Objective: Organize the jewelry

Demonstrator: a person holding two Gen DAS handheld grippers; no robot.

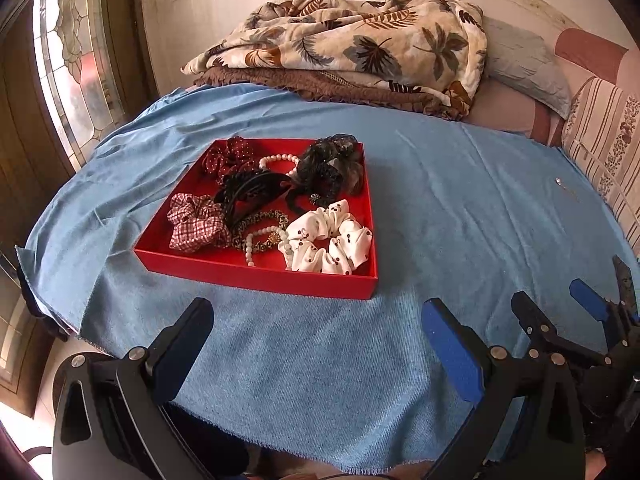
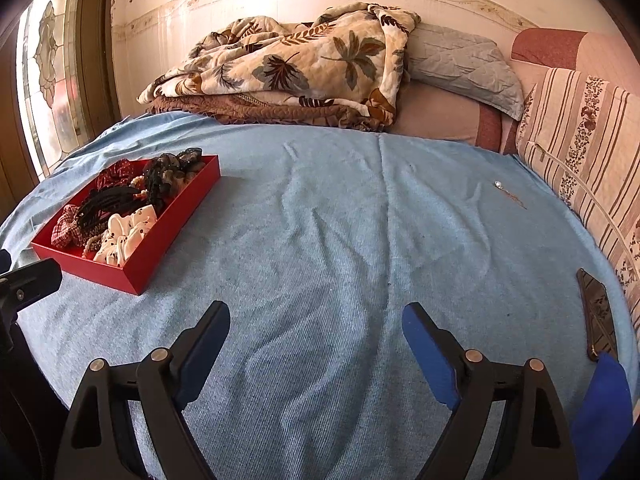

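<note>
Red tray [image 1: 256,276] at 12 o'clock of left hand-held gripper [image 1: 316,344] | both jaws wide, empty | right hand-held gripper [image 2: 316,344]: tray at 10 o'clock

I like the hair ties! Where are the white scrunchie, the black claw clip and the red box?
white scrunchie [image 1: 328,240], left wrist view, middle folds
black claw clip [image 1: 256,188], left wrist view, curved back
red box [image 1: 256,276], left wrist view, front wall

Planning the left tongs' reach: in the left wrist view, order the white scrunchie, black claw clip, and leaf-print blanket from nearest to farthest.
From the open left tongs:
1. White scrunchie, near right corner of the red tray.
2. Black claw clip, tray centre.
3. Leaf-print blanket, against the back wall.
</note>
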